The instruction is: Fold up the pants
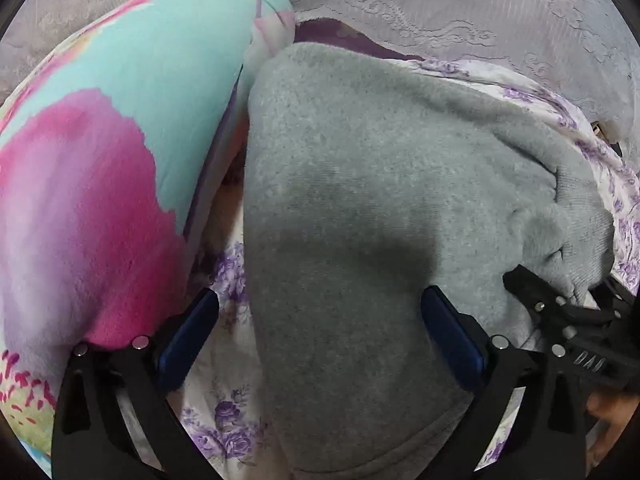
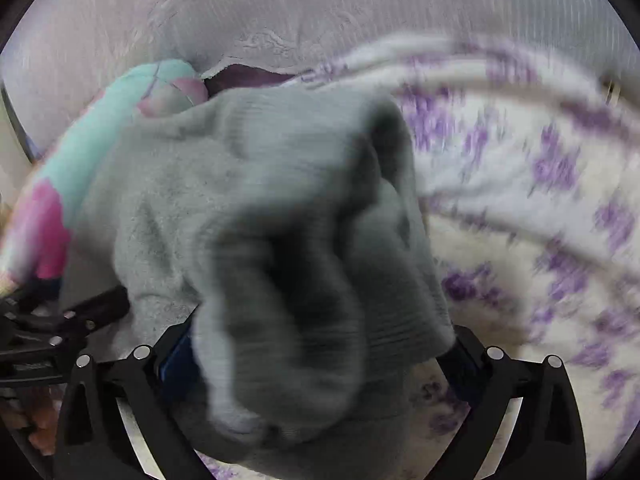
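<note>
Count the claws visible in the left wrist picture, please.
2. The left claw stands at the bottom, wide open, with the grey fleece pants lying between its fingers. The right claw shows only partly at the right edge, beside the pants; most of it is hidden.

The right claw (image 1: 576,320), seen from the left wrist, bears raised letters reading roughly "DAO"; nothing else is legible.

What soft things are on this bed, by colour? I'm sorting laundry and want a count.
Grey: 1, the fleece pants
Turquoise and pink: 1, the flowered pillow
White with purple flowers: 1, the bed sheet
Dark purple: 1, a cloth showing behind the pants
Total: 4
</note>
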The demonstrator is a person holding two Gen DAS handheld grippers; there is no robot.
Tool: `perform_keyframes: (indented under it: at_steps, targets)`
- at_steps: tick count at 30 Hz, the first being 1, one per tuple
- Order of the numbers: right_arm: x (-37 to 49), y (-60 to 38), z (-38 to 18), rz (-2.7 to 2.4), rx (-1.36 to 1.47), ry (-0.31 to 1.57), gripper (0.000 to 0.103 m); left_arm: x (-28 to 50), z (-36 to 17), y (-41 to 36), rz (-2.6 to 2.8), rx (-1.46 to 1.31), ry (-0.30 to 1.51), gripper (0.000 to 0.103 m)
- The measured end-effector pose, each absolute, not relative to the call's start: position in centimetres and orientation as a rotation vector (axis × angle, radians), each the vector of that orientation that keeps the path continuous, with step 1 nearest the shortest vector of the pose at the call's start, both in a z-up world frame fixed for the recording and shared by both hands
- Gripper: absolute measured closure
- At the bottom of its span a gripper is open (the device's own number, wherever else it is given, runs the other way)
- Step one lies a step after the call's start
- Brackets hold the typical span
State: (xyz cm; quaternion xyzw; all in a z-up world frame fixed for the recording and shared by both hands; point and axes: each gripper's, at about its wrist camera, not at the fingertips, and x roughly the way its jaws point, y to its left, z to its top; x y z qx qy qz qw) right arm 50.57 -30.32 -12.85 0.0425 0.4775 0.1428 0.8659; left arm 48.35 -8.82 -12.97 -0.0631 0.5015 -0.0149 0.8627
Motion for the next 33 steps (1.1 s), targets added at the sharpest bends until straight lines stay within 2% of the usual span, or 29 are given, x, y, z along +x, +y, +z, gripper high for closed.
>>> perform_keyframes:
  at_steps: [2, 6, 10, 12, 16, 23, 33]
  targets:
    - [51.2, -31.7, -13.4, 0.348, 0.191, 1.046, 0.004, 48.8, -12.9, -8.4, -0.054, -0.158, 1.072, 0.004]
    - [49.4, -32.0, -11.5, 0.326, 0.172, 1.05, 0.004, 48.2, -12.2, -8.9, -0.05, -0.146, 1.079, 0.004]
    - [44.3, -32.2, -6.7, 0.197, 0.036, 0.928, 0.004, 46.0, -9.7, -9.0, 0.004, -0.105, 1.053, 0.005]
    - [41.5, -32.3, -4.4, 0.168, -0.005, 0.831, 0.004, 43.7, -7.7, -9.4, 0.015, -0.083, 0.972, 0.005]
    - [35.2, -32.5, -0.8, 0.109, -0.014, 0.734, 0.004, 39.0, -5.1, -9.5, 0.027, -0.113, 0.951, 0.005]
    - [27.7, -30.8, 1.9, 0.091, 0.061, 0.758, 0.004, 30.6, -1.8, -10.9, 0.006, -0.05, 0.944, 0.005]
    - [17.8, -28.0, 3.4, 0.075, 0.083, 0.762, 0.004, 19.5, 1.1, -8.4, -0.033, -0.05, 0.907, 0.005]
